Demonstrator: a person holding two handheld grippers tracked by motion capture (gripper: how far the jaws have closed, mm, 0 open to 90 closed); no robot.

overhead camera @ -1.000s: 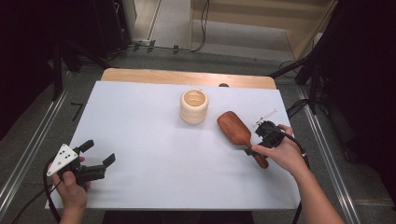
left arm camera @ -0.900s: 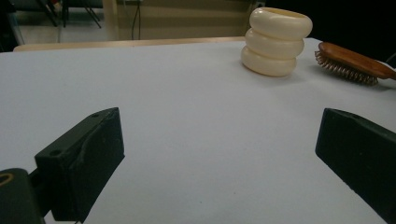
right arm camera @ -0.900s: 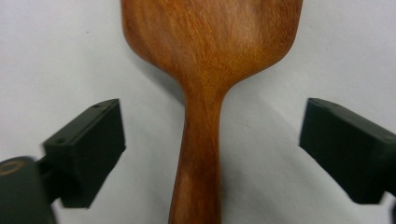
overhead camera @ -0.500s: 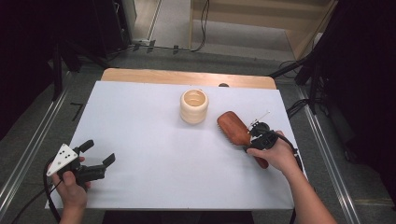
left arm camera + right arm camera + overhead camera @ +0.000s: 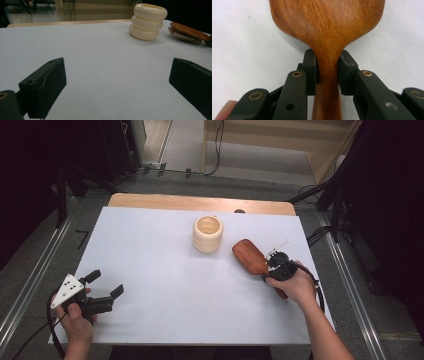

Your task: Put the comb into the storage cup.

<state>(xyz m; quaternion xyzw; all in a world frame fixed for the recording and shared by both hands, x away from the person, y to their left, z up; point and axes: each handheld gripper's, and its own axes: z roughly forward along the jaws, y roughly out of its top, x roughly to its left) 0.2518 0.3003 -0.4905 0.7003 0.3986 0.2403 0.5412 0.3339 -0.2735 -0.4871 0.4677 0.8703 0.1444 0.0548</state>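
A brown wooden hairbrush [image 5: 250, 256] lies bristles down on the white table, right of centre. My right gripper [image 5: 274, 267] is at its neck. In the right gripper view the jaws have just been closing, and both pads press on the hairbrush's [image 5: 327, 27] narrow neck, one on each side; my right gripper [image 5: 327, 72] is shut on it. Near the table's front left corner my left gripper [image 5: 106, 283] rests open with nothing between its jaws. From my left gripper [image 5: 117, 82] the hairbrush [image 5: 188, 31] shows far off at the right.
A cream ribbed cup [image 5: 208, 234] stands upright just left of the brush head, also visible as the cup [image 5: 148, 21] in the left gripper view. The white tabletop [image 5: 150, 270] ends in a wooden strip [image 5: 200, 202] at the back. Cables lie on the floor beyond.
My right hand has shifted slightly left along the brush and its jaws have closed onto the handle's neck. The left hand and gripper have not moved.
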